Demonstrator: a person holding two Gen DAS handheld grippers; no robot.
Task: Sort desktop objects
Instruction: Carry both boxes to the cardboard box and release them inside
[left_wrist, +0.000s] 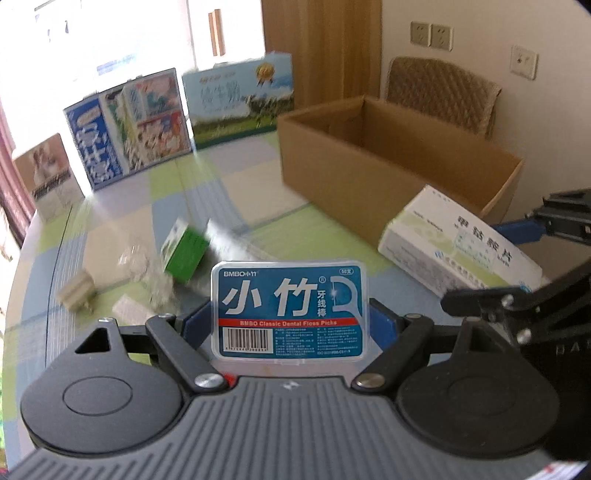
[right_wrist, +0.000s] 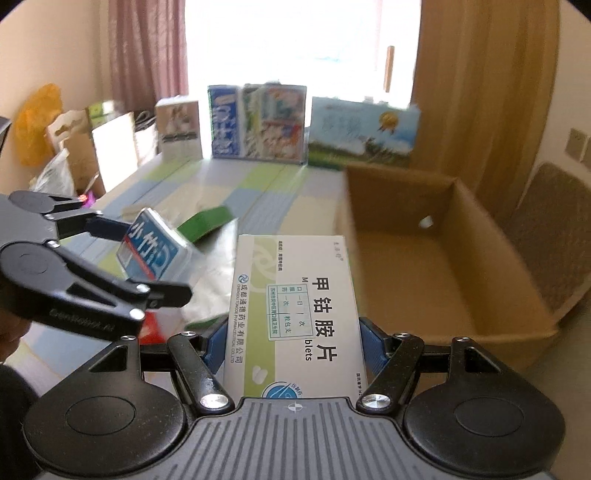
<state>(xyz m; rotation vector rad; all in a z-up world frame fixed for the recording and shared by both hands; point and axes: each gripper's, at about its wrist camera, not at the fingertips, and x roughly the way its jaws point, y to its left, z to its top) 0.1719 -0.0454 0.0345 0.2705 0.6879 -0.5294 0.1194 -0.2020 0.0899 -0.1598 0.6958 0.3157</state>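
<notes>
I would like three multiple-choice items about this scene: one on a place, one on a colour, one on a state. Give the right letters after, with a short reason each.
1. Where is the cardboard box relative to the white medicine box in the right wrist view?
A. to its right
B. to its left
C. under it

2. What is the main colour of the label on the floss pick case?
A. red
B. blue
C. yellow

3. What is the state of the left claw?
A. open and holding nothing
B. shut on the floss pick case
C. shut on the green box

Answers:
1. A, since the open carton fills the right side beyond the held medicine box.
2. B, since the label is blue with white characters and only a thin red strip.
3. B, since the blue pads press both sides of the case; the green box lies on the table.
</notes>
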